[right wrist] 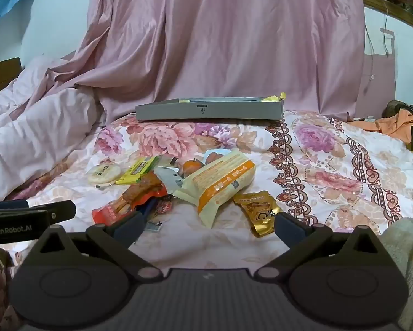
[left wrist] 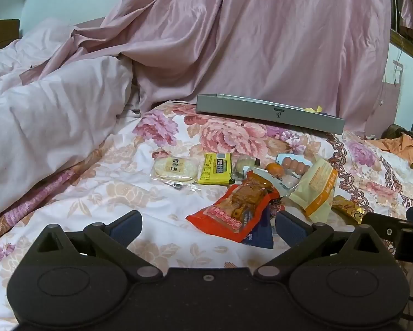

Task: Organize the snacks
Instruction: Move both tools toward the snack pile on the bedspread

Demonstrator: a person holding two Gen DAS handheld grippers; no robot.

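The snacks lie in a loose heap on the flowered bedspread point(right wrist: 330, 149), about midway across the bed and nearer its front edge than the far one. At the left end of the heap sits a round rice cracker pack point(left wrist: 173, 168), with a yellow packet point(left wrist: 216, 168) just beside it on the right. In front of these a red pouch point(left wrist: 234, 207) lies tilted, its lower end resting over a dark blue packet point(left wrist: 261, 235). A small orange fruit point(right wrist: 192, 166) and a clear pack of sausages point(left wrist: 294, 165) sit behind it. A large cream and orange bag point(right wrist: 223, 184) leans across the right part of the heap, and a gold wrapper point(right wrist: 258, 209) lies at its right, partly tucked under it.

Toward the far edge of the bed a shallow grey tray point(right wrist: 209, 111) rests flat, well apart from the heap, with a scrap of yellow at its right corner. Behind it hangs a pink curtain point(right wrist: 234, 41), and a pale quilt point(left wrist: 49, 118) is bunched along the left side of the bed. Orange cloth point(right wrist: 396, 125) lies at the right edge.

The left gripper point(left wrist: 207, 227) hovers over the front of the bed with its fingers spread wide apart, nothing between them; the red pouch lies just beyond. The right gripper point(right wrist: 209, 227) is likewise spread wide and empty, near the gold wrapper and the cream bag.
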